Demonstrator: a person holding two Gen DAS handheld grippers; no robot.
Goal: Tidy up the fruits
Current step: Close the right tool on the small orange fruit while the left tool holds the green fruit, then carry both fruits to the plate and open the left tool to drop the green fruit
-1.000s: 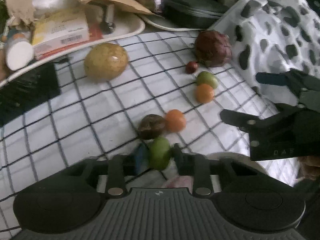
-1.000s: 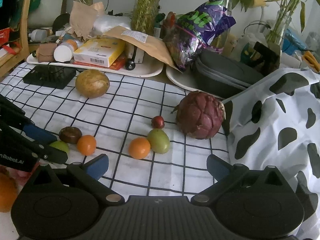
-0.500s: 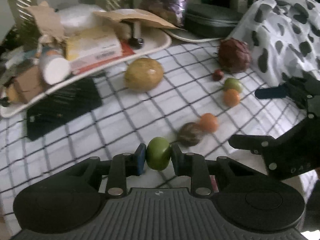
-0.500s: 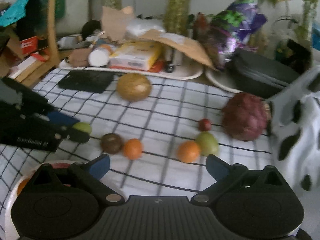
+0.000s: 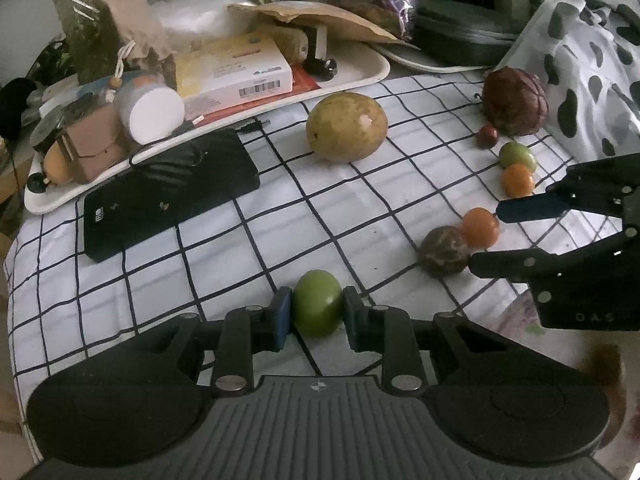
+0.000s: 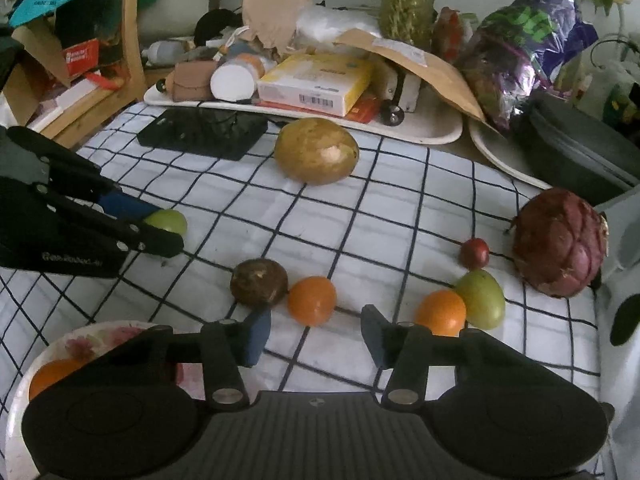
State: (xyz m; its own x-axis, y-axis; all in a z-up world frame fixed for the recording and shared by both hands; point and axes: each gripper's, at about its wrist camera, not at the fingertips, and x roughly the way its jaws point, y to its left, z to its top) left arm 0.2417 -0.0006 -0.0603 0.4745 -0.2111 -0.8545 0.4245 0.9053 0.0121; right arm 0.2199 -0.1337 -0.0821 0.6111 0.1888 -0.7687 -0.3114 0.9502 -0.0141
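Slip risk: I am gripping the green fruit [image 5: 317,309] in the left gripper [image 5: 314,314], jaws pinching only its flanks; its smooth, rounded skin could be squirting out if I am tilting or easing off.
Carried fruit place: it is hanging just above the checked cloth [image 5: 248,240], at 6 o'clock in the left view.
Collision risk: my right gripper [image 6: 312,336], jaws open and empty, is hovering near the orange fruit [image 6: 312,301] and the mottled brown fruit [image 6: 259,282], which are touching; a nudge could be rolling either away.
Plate: floral plate [image 6: 100,332] at 8 o'clock, an orange already lying in it.
Textures: the dark red fruit [image 6: 559,243] is looking scaly and lumpy; the big yellow one [image 6: 317,151] matte and oval.
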